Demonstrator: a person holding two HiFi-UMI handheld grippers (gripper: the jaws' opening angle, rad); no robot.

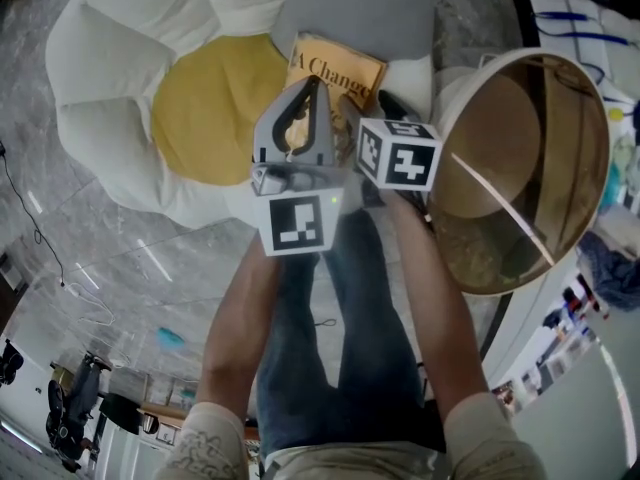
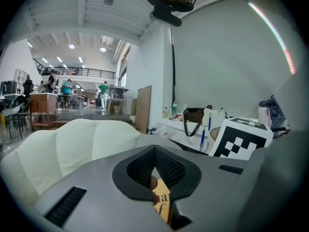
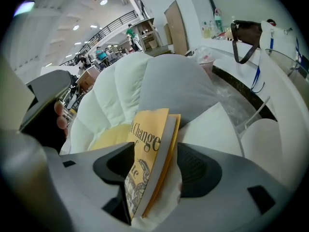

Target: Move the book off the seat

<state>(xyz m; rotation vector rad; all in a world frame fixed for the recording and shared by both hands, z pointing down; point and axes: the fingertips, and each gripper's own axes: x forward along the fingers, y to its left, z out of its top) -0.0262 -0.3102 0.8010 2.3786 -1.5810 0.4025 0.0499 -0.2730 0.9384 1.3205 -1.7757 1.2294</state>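
1. Nearest to us are the person's legs (image 1: pixel 340 368) in jeans and two bare forearms (image 1: pixel 440 308) reaching forward over a grey marble floor (image 1: pixel 110 268).
2. The left gripper (image 1: pixel 314 88) comes next. We see its jaws meeting at the tips and clenched on nothing. Through the loop below the tips, a sliver of yellow cover shows beyond.
3. Just beside it is the right gripper (image 3: pixel 154 170), which is clamped on the lower end of the book (image 3: pixel 147 158) with one dark pad against each side.
4. The book stands on edge with its yellow cover turned toward the left gripper and its pages toward the other side. We can read "Change" on it. It sits over the right rear part of the seat (image 1: pixel 100 118), between the yellow centre and a grey cushion. We cannot tell whether its bottom edge touches the seat.
5. The seat is white and puffed into petal-like lobes around a round yellow centre cushion (image 1: pixel 200 118). The grey cushion (image 1: pixel 350 8) leans at its back.
6. To the right of the seat, close by, stands a round table (image 1: pixel 560 148) with a gold-toned top.
7. Farther off, we see a white counter (image 2: pixel 186 129) carrying a dark handbag (image 2: pixel 195 114). In the distance, a few small people (image 2: pixel 102 88) stand in a bright hall.
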